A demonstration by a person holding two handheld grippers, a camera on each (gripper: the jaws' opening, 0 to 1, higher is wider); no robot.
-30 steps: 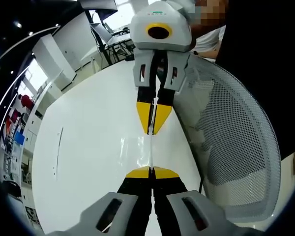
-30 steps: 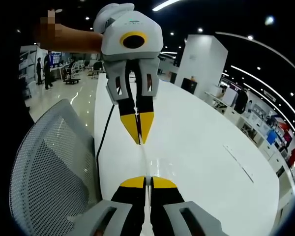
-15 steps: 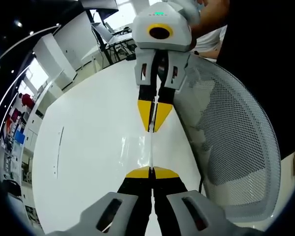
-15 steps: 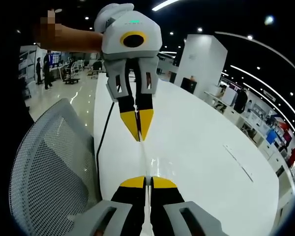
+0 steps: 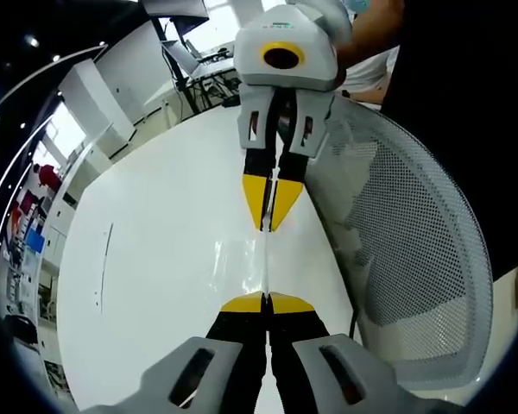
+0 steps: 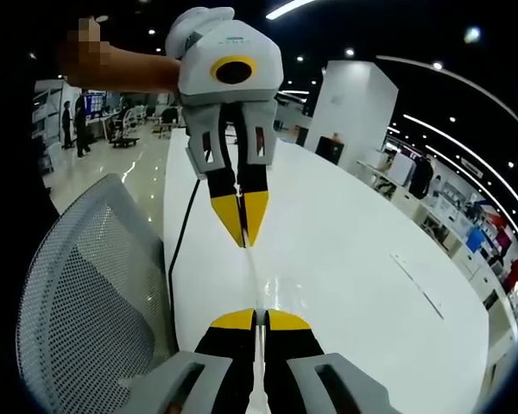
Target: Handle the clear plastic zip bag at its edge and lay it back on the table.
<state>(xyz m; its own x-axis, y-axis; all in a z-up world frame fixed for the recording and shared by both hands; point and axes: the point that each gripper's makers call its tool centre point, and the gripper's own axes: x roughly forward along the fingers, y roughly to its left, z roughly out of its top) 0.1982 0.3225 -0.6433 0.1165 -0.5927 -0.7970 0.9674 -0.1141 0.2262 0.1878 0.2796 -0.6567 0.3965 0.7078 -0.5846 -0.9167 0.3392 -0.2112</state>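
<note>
In the left gripper view, the left claw (image 5: pixel 267 301) rises from the bottom with its yellow-tipped jaws pressed together on one end of the clear plastic bag (image 5: pixel 266 263). The bag is stretched edge-on between the two claws, so it reads as a thin, pale, nearly see-through strip with a faint glossy sheen, held above the white worktop (image 5: pixel 155 259). Straight ahead of the left claw, the right claw (image 5: pixel 271 226) points back at it, jaws closed on the far end of the same strip. To the right of both claws stands a grey mesh chair back (image 5: pixel 406 259).

In the right gripper view, the chair back (image 6: pixel 86 293) sits left of the claws, with a dark cable (image 6: pixel 180 250) running along the worktop (image 6: pixel 354 267) edge. The right claw (image 6: pixel 255 318) is clamped on the bag's (image 6: pixel 254 276) near end; the left claw (image 6: pixel 244 240) opposite pinches the other end. A person's arm (image 6: pixel 129 69) reaches to that left claw.
</note>
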